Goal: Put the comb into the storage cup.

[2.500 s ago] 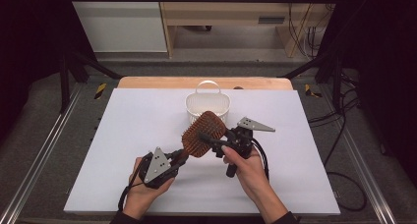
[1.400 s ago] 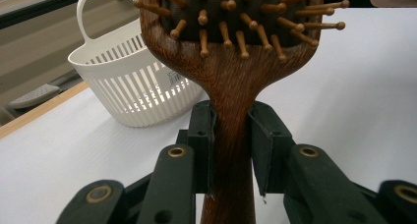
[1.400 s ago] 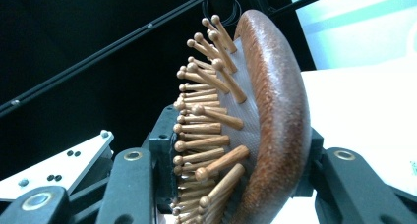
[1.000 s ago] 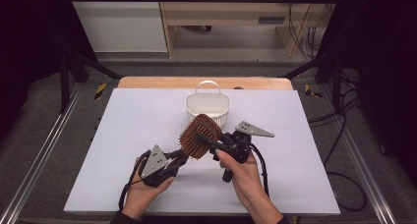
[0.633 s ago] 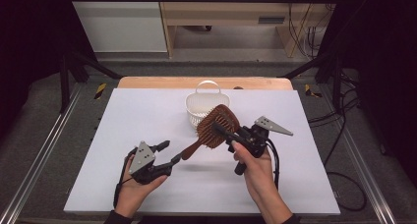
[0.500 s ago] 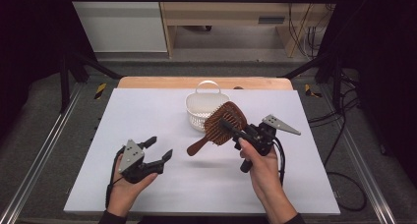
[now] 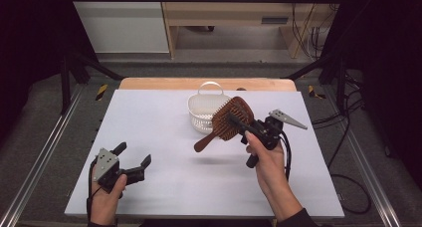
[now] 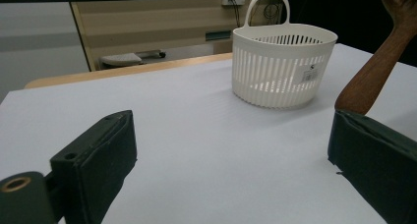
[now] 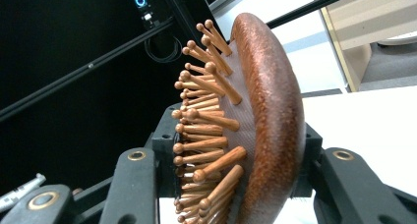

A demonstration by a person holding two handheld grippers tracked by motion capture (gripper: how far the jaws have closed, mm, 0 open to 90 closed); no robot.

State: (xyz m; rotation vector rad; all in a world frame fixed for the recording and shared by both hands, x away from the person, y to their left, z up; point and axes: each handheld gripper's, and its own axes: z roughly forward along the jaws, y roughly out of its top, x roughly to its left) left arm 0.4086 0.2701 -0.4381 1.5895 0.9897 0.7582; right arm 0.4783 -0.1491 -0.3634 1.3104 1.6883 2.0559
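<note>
The left gripper (image 7: 133,163), low at the table's near left in the person's left hand (image 7: 105,197), has just been opening, jaws wide with nothing between. The right gripper (image 7: 238,126), raised in the right hand (image 7: 266,163), clamps a brush (image 7: 230,120).

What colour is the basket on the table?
White, with slatted sides; the basket shows best in the left gripper view.

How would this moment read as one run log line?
left tongs: just opened, empty | right tongs: shut on hairbrush, lifted beside basket
</note>
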